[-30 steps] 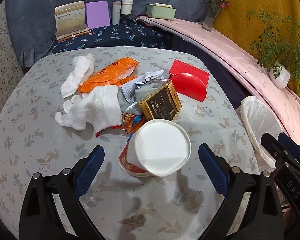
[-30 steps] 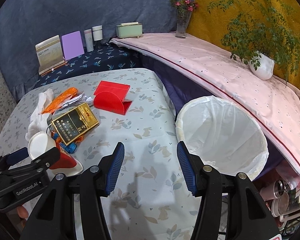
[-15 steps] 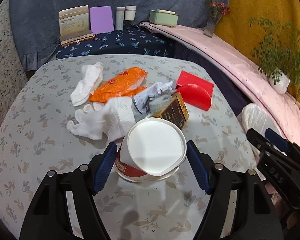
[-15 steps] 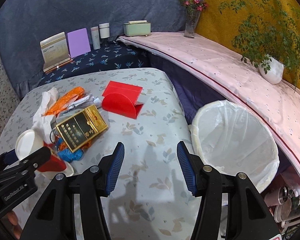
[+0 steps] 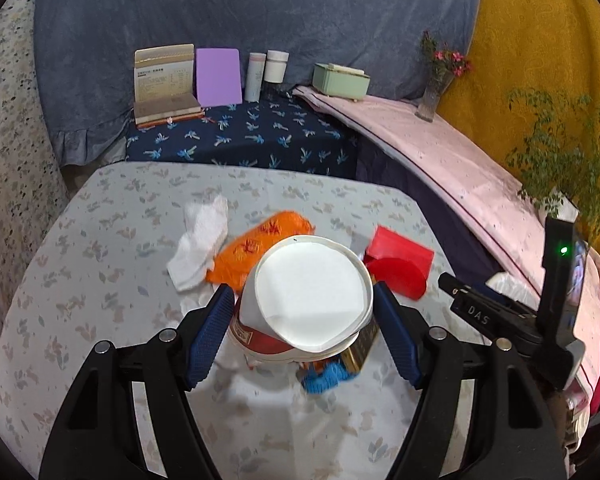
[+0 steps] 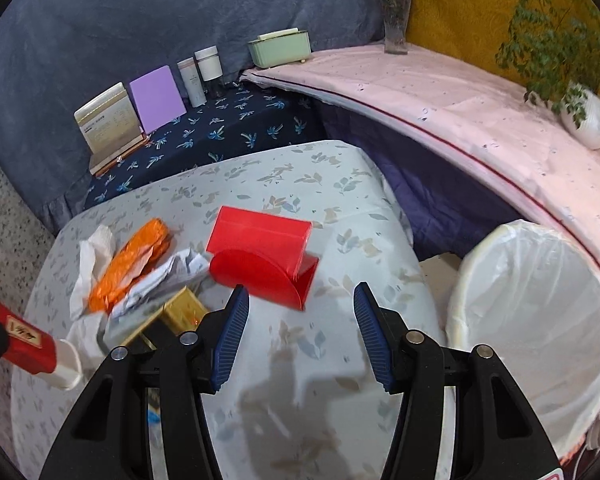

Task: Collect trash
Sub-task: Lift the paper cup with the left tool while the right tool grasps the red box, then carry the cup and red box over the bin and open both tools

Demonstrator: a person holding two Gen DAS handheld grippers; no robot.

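The left gripper (image 5: 304, 312) has its pads against the sides of the paper cup (image 5: 308, 300), which looks lifted off the table (image 5: 80, 288) — the pickup step. The right gripper (image 6: 300, 336) hangs wide open, holding nothing. Next, I'd say: carry the cup across to the bin (image 6: 540, 312).

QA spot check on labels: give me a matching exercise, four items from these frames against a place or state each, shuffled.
Items:
1. paper cup
2. trash bin
3. red box
4. right gripper

States:
A. open, holding nothing
B. lying on the table
C. between the left gripper's fingers
D. beside the table, lined with a white bag

Pairs: 1-C, 2-D, 3-B, 4-A
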